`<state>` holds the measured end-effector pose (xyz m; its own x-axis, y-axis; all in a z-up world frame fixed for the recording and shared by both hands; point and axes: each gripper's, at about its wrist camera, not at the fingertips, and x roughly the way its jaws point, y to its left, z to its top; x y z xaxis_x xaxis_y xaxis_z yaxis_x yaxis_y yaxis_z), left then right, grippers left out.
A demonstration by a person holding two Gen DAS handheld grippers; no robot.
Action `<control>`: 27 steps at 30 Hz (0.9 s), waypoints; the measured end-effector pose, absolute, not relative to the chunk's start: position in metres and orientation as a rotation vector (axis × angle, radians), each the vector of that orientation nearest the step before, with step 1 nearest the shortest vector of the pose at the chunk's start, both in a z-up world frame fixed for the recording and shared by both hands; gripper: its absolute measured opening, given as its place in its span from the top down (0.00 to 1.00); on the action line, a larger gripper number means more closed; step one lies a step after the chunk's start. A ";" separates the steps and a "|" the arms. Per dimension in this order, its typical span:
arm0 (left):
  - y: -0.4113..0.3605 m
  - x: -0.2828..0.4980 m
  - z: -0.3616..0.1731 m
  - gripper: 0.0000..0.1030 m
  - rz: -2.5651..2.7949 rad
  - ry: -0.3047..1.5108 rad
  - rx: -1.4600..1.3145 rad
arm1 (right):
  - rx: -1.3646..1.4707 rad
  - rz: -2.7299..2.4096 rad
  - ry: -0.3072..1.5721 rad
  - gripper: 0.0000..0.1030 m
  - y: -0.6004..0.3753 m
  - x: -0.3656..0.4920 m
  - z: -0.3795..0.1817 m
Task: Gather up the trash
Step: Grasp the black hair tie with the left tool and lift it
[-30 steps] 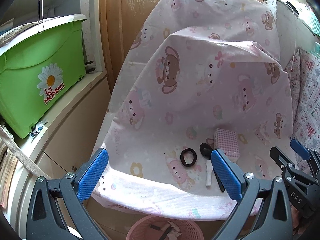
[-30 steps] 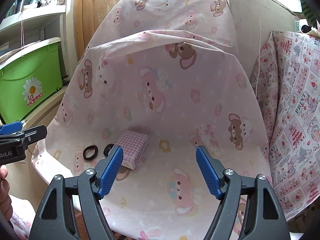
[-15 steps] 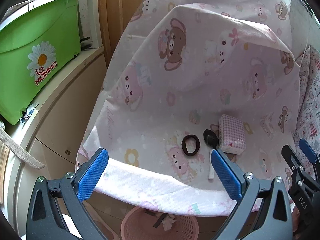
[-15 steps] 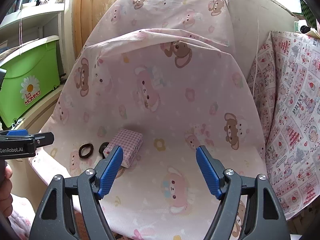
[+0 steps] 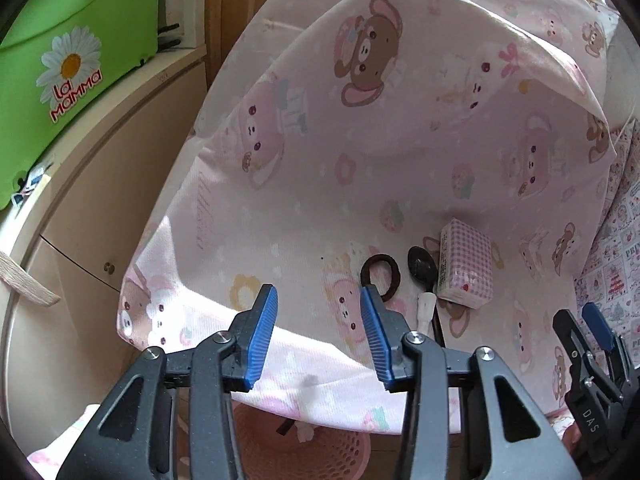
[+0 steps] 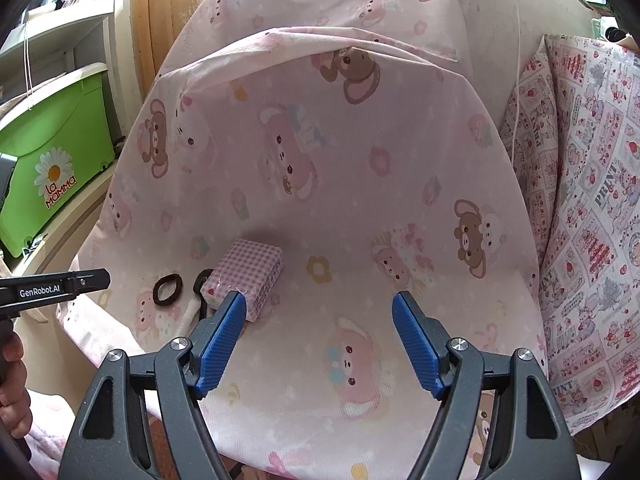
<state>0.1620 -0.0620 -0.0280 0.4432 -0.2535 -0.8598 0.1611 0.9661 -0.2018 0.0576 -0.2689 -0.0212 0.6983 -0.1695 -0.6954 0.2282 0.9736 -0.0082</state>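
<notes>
The left gripper (image 5: 316, 336), its jaws just narrowed with nothing between them, hovers nearest the black hair tie (image 5: 380, 274) lying flat just ahead, slightly right, on the pink sheet (image 5: 320, 184).

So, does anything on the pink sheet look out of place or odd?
Yes. Small clutter lies on the bear-print sheet: a black hair tie, a black spoon and a pink checked tissue pack. Nothing looks spilled or damaged.

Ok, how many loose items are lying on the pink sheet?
3: a hair tie, a black spoon right of it, and a checked tissue pack beside the spoon. Others may be hidden.
</notes>
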 end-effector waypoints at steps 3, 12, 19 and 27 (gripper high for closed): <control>-0.068 0.168 -0.034 0.53 -0.313 1.117 -0.131 | 0.091 -0.235 0.779 0.25 -0.272 0.061 -0.025; -0.103 0.182 -0.055 0.68 -0.287 1.131 -0.055 | 0.086 -0.250 0.795 0.25 -0.274 0.063 -0.029; -0.121 0.186 -0.067 0.69 -0.290 1.148 0.017 | 0.094 -0.254 0.800 0.25 -0.278 0.062 -0.029; -0.125 0.174 -0.064 0.96 -0.266 1.131 0.040 | 0.080 -0.260 0.786 0.25 -0.277 0.062 -0.027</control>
<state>0.1737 -0.1252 -0.0635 0.3975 -0.1899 -0.8977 0.2305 0.9676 -0.1026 0.0619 -0.2766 -0.0271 0.6768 -0.2013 -0.7081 0.2603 0.9652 -0.0255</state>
